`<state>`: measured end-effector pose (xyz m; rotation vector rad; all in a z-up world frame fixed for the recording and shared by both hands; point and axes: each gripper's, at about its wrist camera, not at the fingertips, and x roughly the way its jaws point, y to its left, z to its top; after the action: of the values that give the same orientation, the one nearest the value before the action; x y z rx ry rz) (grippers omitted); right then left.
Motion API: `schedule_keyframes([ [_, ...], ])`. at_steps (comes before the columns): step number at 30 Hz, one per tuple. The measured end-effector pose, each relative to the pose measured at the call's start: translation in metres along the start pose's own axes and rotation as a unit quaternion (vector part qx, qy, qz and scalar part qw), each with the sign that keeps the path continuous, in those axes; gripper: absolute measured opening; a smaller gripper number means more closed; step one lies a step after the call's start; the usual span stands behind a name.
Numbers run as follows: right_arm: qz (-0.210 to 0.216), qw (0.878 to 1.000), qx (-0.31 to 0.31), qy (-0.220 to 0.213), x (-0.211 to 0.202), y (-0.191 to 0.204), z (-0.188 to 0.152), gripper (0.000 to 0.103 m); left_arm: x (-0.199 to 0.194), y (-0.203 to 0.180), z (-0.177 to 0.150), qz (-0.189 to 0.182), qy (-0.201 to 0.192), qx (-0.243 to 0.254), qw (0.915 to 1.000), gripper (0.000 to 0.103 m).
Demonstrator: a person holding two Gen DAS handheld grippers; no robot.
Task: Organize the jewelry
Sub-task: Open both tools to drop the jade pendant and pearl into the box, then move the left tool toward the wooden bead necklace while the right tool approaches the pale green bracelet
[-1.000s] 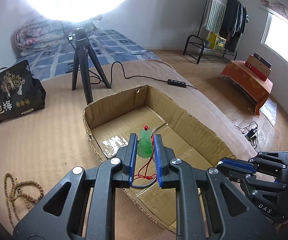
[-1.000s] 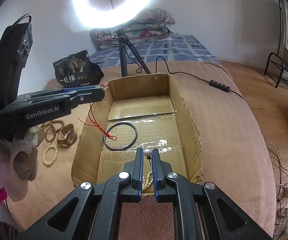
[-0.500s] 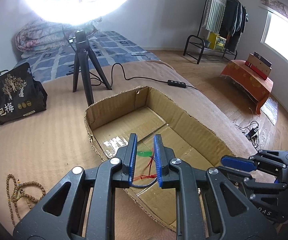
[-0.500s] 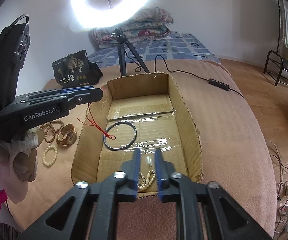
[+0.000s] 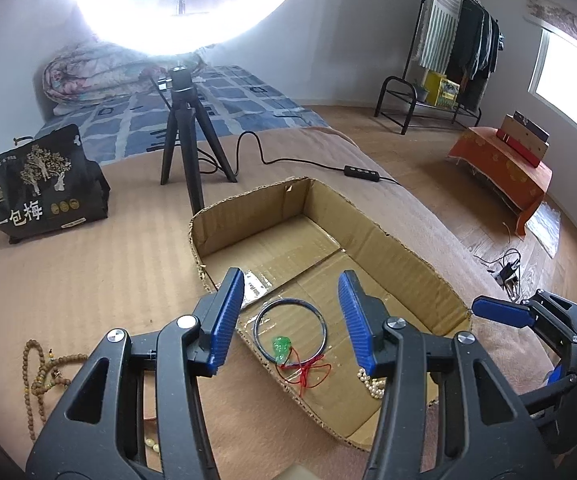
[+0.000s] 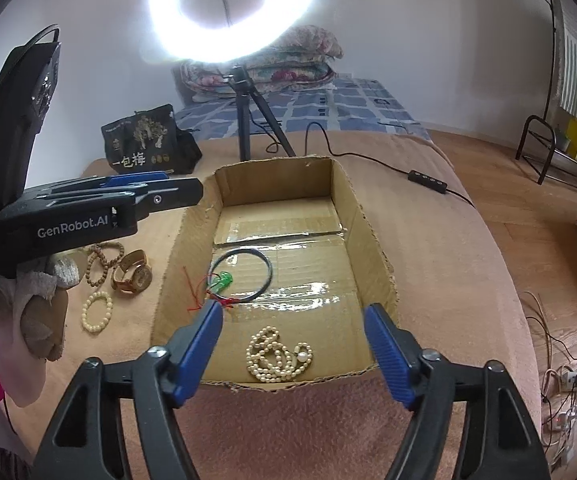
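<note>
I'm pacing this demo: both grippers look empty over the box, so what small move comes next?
Probably swing the left gripper, open and empty, left toward the brown bead string lying outside the cardboard box. The green pendant and pearl necklace already lie inside, and the right gripper is open too.

We are holding our left gripper point(image 5: 290, 322) with its blue-padded jaws spread wide, nothing between them, reaching in over the left edge of the cardboard box point(image 5: 404, 256). We are holding our right gripper point(image 6: 292, 350) likewise spread wide and empty, hanging above the box's near edge. Our gloved left hand point(image 6: 28, 304) is wrapping the left gripper's handle.
</note>
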<state>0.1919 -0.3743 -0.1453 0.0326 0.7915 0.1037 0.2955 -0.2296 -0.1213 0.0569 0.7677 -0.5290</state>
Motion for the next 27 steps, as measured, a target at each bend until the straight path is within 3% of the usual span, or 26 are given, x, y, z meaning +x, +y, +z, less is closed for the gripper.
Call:
schedule_keyframes([
  [15,0.001,1.0,-0.017,-0.016,-0.026,0.031,0.002,0.081,-0.05,0.038,-0.011,0.02,-0.014,-0.019,0.9995,0.05],
  [19,0.008,1.0,-0.025,-0.016,-0.029,0.042,0.005,0.081,-0.066,0.066,-0.021,0.038,-0.014,-0.031,0.9987,0.074],
  [27,0.029,0.999,-0.043,-0.011,-0.027,0.068,0.007,0.081,-0.099,0.133,-0.047,0.082,-0.008,-0.06,0.9948,0.074],
])
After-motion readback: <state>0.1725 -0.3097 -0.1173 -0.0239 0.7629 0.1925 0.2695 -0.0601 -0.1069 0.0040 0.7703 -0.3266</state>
